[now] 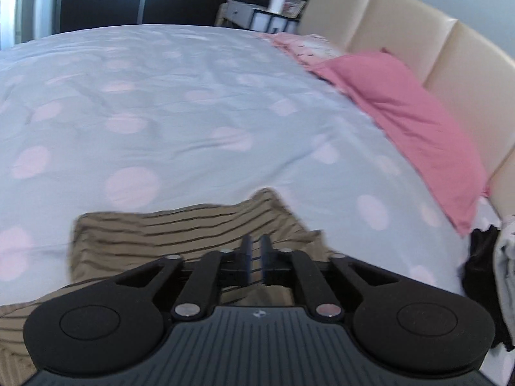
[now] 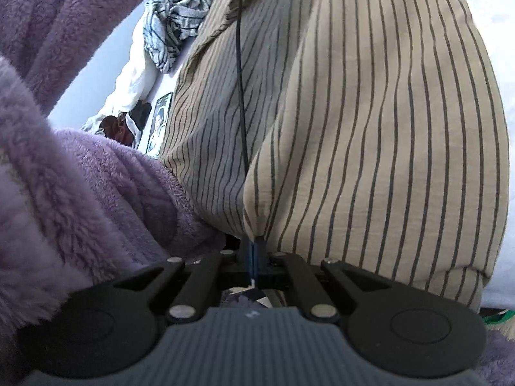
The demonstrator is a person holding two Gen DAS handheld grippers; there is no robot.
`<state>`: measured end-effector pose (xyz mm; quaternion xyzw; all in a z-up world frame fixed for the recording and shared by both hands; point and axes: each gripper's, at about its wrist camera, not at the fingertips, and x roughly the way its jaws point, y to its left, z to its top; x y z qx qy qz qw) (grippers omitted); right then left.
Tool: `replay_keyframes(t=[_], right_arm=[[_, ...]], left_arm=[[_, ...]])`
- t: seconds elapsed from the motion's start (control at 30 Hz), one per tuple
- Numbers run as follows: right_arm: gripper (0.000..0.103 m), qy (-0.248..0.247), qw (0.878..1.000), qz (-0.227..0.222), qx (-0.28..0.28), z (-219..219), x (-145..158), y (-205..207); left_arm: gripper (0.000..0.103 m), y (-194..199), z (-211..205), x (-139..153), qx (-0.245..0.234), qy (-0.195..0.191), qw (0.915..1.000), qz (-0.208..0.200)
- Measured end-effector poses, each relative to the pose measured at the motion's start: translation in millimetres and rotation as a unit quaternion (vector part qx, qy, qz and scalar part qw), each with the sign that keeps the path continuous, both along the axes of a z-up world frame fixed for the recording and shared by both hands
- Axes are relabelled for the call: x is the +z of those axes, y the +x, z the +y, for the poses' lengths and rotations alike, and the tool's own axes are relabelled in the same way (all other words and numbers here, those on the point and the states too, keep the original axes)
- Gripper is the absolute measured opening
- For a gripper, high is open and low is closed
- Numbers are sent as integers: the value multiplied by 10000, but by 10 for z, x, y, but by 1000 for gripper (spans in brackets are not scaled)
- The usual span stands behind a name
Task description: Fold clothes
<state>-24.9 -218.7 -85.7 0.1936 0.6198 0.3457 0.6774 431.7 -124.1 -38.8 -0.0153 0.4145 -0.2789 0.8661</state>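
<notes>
Two wrist views over a bed [image 1: 193, 103] with a pale blue cover dotted pink.

Left view: the left gripper [image 1: 256, 251] fills the bottom of the frame. Its fingers stand narrowly apart, a thin gap between them, with striped cloth visible in the gap; whether they actually pinch it cannot be told. The shirt [image 1: 180, 228], tan with dark stripes, lies bunched at lower centre, spilling to the lower left corner. A pink pillow [image 1: 402, 122] leans along the cream headboard [image 1: 418, 32] at right. A dark heap of clothes [image 1: 479, 267] sits at the right edge.

Right view: the right gripper [image 2: 256, 251] at bottom centre has its fingers pressed together on a fold of the shirt [image 2: 370, 128], which rises from the pinch and billows across the centre and right. Holding it at an edge like this probably lets the cloth hang or spread for folding. A purple fleece sleeve [image 2: 80, 177] covers the left side. A thin black cable [image 2: 239, 80] runs down the middle. At upper left lie a grey striped garment [image 2: 173, 29] and white clothes [image 2: 135, 74].

No basket, box or other container shows in either view.
</notes>
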Motion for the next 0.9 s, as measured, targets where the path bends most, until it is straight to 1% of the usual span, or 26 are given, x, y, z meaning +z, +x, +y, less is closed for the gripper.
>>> replay_keyframes(t=[0.03,0.07,0.17,0.2,0.3,0.33,0.37,0.4,0.43,0.5,0.63,0.7,0.77,0.8,0.87,0.9], right_arm=[[3,15,10000,5,12,7,-5,6],[3,33,10000,8,30,12,-11,11],[4,73,10000,62,13,-14,-42,34],[4,91,9999,89,-6,-46,-54,39],[4,138,9998,141,-59,-93,-90,62],[4,149,9997,155,-78,-105,-101,70],[4,161,9997,174,-98,-115,-115,78],[4,176,9996,200,-107,-121,-129,84],[4,192,9995,226,-115,-127,-144,90],[4,237,9993,289,-91,-126,-177,100],[3,313,9988,383,12,-85,-236,114],[3,338,9986,404,53,-64,-253,123],[3,352,9984,439,67,-53,-271,129],[3,351,9983,457,77,-45,-279,131],[3,347,9982,480,99,-30,-290,135],[3,348,9982,482,111,-27,-291,134]], left_arm=[[33,12,-45,-17,-53,-21,10000,15],[38,24,-91,-33,-106,-42,9999,31],[39,60,-226,-83,-264,-105,9996,77],[39,71,-288,-111,-339,-74,9994,79],[39,97,-467,-239,-484,239,9985,53],[30,107,-494,-280,-536,262,9982,104],[11,118,-521,-321,-587,285,9977,155],[4,122,-542,-352,-618,315,9975,163],[1,116,-556,-363,-647,321,9973,117],[0,101,-577,-362,-724,255,9970,7],[0,183,-606,-297,-522,143,9982,-251],[0,264,-619,-282,-412,64,9988,-244],[0,312,-656,-291,-375,100,9989,-274],[0,327,-679,-299,-401,128,9988,-261],[0,349,-711,-345,-461,237,9986,-56],[1,363,-699,-361,-365,309,9989,37]])
